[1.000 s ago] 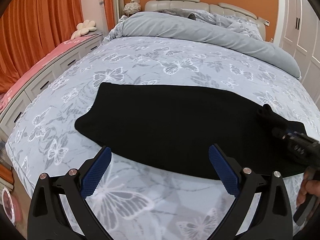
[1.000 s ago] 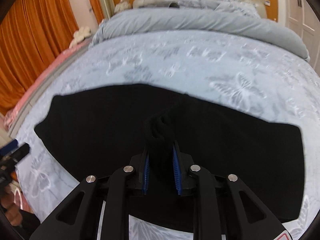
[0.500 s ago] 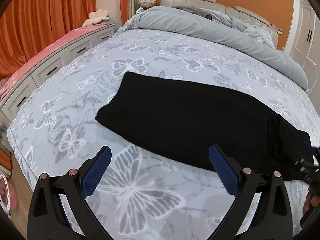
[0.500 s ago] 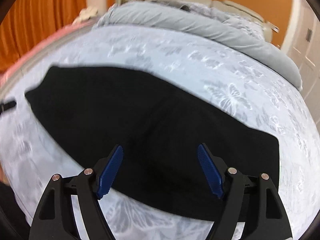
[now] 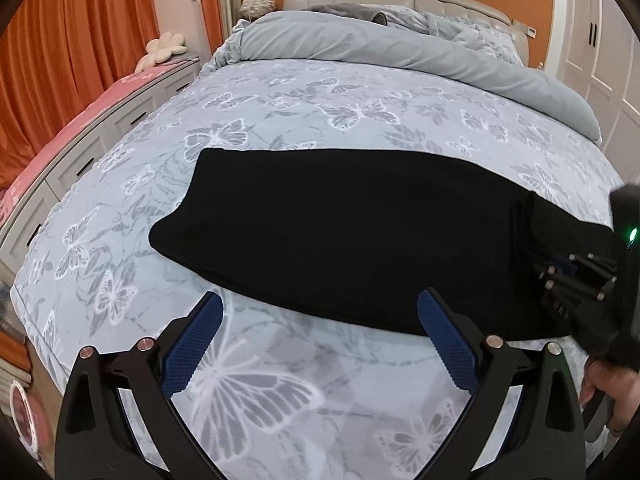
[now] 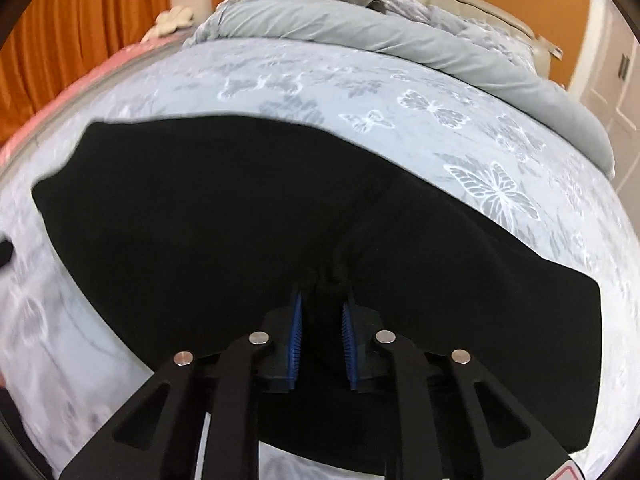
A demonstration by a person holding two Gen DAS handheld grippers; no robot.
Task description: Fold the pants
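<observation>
Black pants [image 5: 344, 232] lie flat across a butterfly-print bed cover, folded lengthwise, leg ends to the left. My left gripper [image 5: 320, 340] is open and empty, just in front of the pants' near edge. My right gripper [image 6: 322, 324] is shut on a pinched fold of the pants [image 6: 248, 220] near their near edge, right of the middle. The right gripper also shows in the left wrist view [image 5: 576, 284] at the pants' right end, held by a hand.
The bed cover [image 5: 280, 108] spreads around the pants. A rolled grey duvet [image 5: 400, 48] and headboard lie at the far end. A pink-topped drawer unit [image 5: 92, 128] and orange curtains stand on the left, white doors [image 5: 600, 60] on the right.
My right gripper was shut on the pants, opened half a second ago, and is now shut on a fold again. My left gripper stayed open and shifted slightly nearer the pants.
</observation>
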